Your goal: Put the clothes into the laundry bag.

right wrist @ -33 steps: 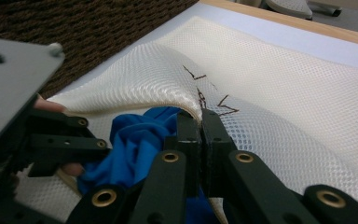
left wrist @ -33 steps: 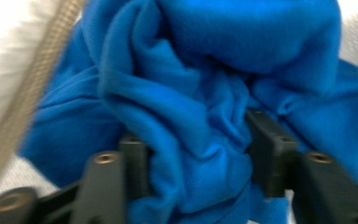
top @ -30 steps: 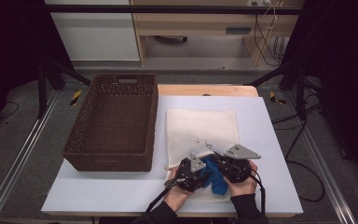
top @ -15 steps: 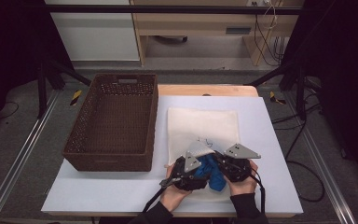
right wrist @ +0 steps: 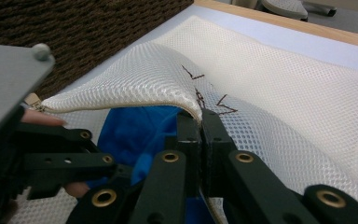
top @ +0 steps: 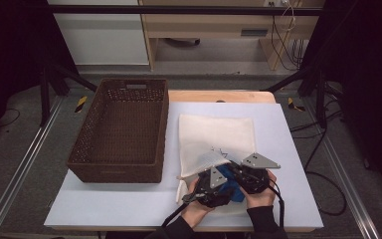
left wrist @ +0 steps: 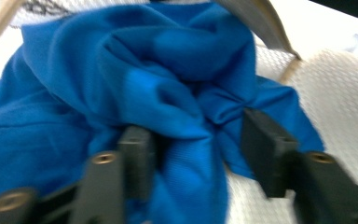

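— White tabletop [top: 129, 209] under dim light, dark floor all round. On it?

— Brown wicker basket [top: 122, 130] to the left, cream mesh bag [top: 214, 134] lying flat just beside it, toward the middle.

— And the blue cloth [left wrist: 135, 88]?

— Bunched at the bag's near, open end, partly under the lifted mesh edge.

— Right gripper [right wrist: 200, 122]?

— Jaws pressed together on that upper mesh edge, holding it raised above the cloth.

— Left gripper [left wrist: 196, 140]?

— Jaws apart, pushed into the blue folds, cloth between and around them. Both hands close together at the table's near edge.
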`<state>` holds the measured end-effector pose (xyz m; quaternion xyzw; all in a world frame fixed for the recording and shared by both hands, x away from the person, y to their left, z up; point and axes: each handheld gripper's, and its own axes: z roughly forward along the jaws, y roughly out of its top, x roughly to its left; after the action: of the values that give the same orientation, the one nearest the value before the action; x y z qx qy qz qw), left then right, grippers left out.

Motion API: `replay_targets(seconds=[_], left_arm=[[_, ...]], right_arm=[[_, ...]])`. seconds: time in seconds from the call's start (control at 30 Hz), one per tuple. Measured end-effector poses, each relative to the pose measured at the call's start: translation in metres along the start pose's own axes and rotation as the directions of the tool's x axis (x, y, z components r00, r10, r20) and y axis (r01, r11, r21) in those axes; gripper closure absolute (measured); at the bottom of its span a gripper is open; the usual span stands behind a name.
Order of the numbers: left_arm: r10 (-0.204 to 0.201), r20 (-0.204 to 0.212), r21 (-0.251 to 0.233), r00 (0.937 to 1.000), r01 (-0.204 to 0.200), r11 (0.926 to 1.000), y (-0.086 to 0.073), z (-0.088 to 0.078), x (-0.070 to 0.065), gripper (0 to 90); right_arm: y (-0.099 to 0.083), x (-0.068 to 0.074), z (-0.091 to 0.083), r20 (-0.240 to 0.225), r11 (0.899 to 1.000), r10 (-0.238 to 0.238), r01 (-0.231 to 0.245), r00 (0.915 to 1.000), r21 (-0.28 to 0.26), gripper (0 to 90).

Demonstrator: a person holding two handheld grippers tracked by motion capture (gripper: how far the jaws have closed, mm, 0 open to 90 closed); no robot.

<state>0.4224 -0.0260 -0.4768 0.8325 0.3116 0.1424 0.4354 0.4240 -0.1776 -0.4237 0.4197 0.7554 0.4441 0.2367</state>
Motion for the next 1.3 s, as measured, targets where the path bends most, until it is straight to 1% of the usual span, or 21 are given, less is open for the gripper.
replay_targets(seconds=[0.07, 0.13, 0.2, 0.27, 0.33, 0.37, 0.47, 0.53, 0.6, 0.63, 0.67, 0.7, 0.83, 0.93, 0.97, 1.0, 1.03, 1.1, 1.17, 1.23, 1.3], left_arm=[[-0.002, -0.021, -0.001, 0.9998, 0.002, 1.0, 0.0, 0.003, 0.001, 70.0], [-0.037, -0.029, 0.002, 0.9989, 0.037, 0.9993, 0.0, 0.004, 0.006, 76.9], [-0.039, -0.046, -0.008, 0.9982, 0.039, 0.9992, 0.003, 0.002, 0.009, 79.9], [-0.024, -0.083, -0.031, 0.9963, 0.022, 0.9993, 0.009, 0.002, 0.013, 80.6], [-0.015, -0.109, -0.036, 0.9939, 0.011, 0.9993, 0.011, 0.006, 0.018, 80.4], [0.005, -0.117, -0.028, 0.9931, -0.008, 0.9996, 0.011, 0.009, 0.02, 79.9], [0.019, -0.103, -0.012, 0.9945, -0.021, 0.9997, 0.008, 0.014, 0.021, 74.1], [0.0, -0.039, -0.025, 0.9992, -0.001, 0.9997, 0.006, 0.008, 0.02, 58.9], [-0.019, -0.003, -0.021, 0.9998, 0.019, 0.9996, 0.005, -0.003, 0.018, 46.0], [-0.019, -0.003, -0.021, 0.9998, 0.019, 0.9996, 0.005, -0.003, 0.018, 40.9], [-0.016, 0.023, -0.026, 0.9996, 0.017, 0.9995, 0.004, -0.011, 0.017, 40.9], [-0.009, 0.054, -0.034, 0.9985, 0.011, 0.9993, 0.0, -0.026, 0.015, 33.7], [-0.021, 0.087, -0.051, 0.996, 0.026, 0.9984, -0.006, -0.048, 0.015, 31.3], [-0.019, 0.079, -0.038, 0.9967, 0.022, 0.999, -0.008, -0.047, 0.012, 33.6], [-0.013, 0.073, -0.026, 0.9972, 0.015, 0.9995, -0.009, -0.043, 0.011, 39.1], [-0.019, 0.081, 0.018, 0.9966, 0.018, 0.9997, -0.011, -0.03, 0.01, 45.3], [-0.021, 0.081, 0.029, 0.9965, 0.019, 0.9994, -0.011, -0.023, 0.009, 48.6], [-0.017, 0.061, 0.039, 0.998, 0.015, 0.9991, -0.009, -0.013, 0.009, 64.4], [-0.035, 0.065, 0.044, 0.9973, 0.032, 0.9985, -0.004, -0.007, 0.009, 78.5], [-0.052, 0.064, 0.042, 0.9966, 0.049, 0.9979, 0.002, 0.001, 0.01, 85.0], [-0.043, 0.041, 0.038, 0.9983, 0.041, 0.9984, 0.007, 0.009, 0.008, 86.3]], right_arm=[[0.0, -0.001, 0.0, 0.0, 1.0, -0.001, 0.001, 1.0, 0.0, 88.2], [-0.001, -0.001, -0.001, -0.002, 1.0, 0.001, -0.001, 1.0, 0.001, 88.3], [-0.001, -0.002, -0.001, 0.0, 1.0, 0.003, -0.003, 1.0, 0.0, 88.3], [0.0, -0.002, -0.002, -0.002, 1.0, 0.006, -0.006, 1.0, -0.005, 88.3], [0.001, -0.002, -0.004, 0.001, 1.0, 0.01, -0.01, 0.9999, -0.012, 88.3], [0.002, -0.002, -0.004, -0.001, 1.0, 0.009, -0.009, 1.0, -0.018, 88.3], [0.002, -0.002, -0.004, -0.002, 1.0, 0.012, -0.012, 0.9999, -0.018, 88.3], [0.001, -0.002, -0.004, 0.0, 1.0, 0.008, -0.008, 1.0, -0.013, 88.3], [0.001, -0.001, -0.003, 0.003, 1.0, 0.011, -0.011, 0.9999, -0.013, 88.2], [0.001, -0.001, -0.003, 0.003, 1.0, 0.011, -0.011, 0.9999, -0.013, 88.2], [0.001, -0.002, -0.003, 0.004, 1.0, 0.009, -0.009, 1.0, -0.013, 88.2], [0.002, -0.002, -0.004, 0.002, 1.0, 0.009, -0.009, 1.0, -0.016, 88.2], [0.002, -0.004, -0.005, 0.005, 1.0, 0.011, -0.011, 0.9999, -0.013, 88.1], [0.002, -0.003, -0.004, 0.006, 1.0, 0.009, -0.009, 0.9999, -0.013, 88.1], [0.002, -0.002, -0.004, 0.006, 1.0, 0.005, -0.005, 1.0, -0.008, 88.1], [0.002, -0.002, -0.003, 0.006, 1.0, 0.005, -0.005, 1.0, -0.008, 88.1], [0.002, -0.002, -0.003, 0.005, 1.0, 0.002, -0.002, 1.0, -0.008, 88.1], [0.002, -0.002, -0.002, 0.002, 1.0, 0.0, 0.0, 1.0, -0.004, 88.2], [0.001, -0.002, -0.002, 0.0, 1.0, 0.003, -0.003, 1.0, -0.001, 88.3], [0.001, -0.002, -0.002, -0.001, 1.0, 0.008, -0.008, 1.0, -0.002, 88.4], [0.002, -0.003, -0.002, 0.0, 1.0, 0.009, -0.009, 1.0, -0.004, 88.4]])
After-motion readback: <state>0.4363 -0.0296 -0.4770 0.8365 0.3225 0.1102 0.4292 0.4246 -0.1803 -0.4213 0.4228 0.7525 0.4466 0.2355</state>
